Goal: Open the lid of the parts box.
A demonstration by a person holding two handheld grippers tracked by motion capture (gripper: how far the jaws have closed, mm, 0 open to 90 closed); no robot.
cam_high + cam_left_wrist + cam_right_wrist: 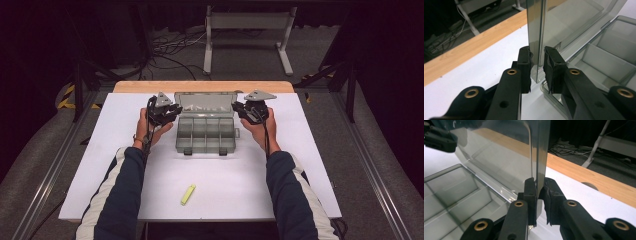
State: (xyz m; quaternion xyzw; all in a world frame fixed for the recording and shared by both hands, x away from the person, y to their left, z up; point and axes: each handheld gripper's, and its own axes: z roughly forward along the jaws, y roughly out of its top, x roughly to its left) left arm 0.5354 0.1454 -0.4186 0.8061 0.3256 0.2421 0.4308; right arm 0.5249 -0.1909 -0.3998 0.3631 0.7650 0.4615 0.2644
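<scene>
A white table [210, 175] carries a clear plastic organiser box [206, 135] near its far edge, midway along it. The box's lid [206, 104] stands raised toward the far edge. The left gripper [167, 112] straddles the lid's left edge, one pad touching, a small gap at the other. The right gripper [243, 111] pinches the lid's right edge. A yellow marker [188, 194] lies near the near edge.

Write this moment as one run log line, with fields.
box lid: open, upright | left gripper: around left lid edge | right gripper: around right lid edge | compartments: empty
</scene>
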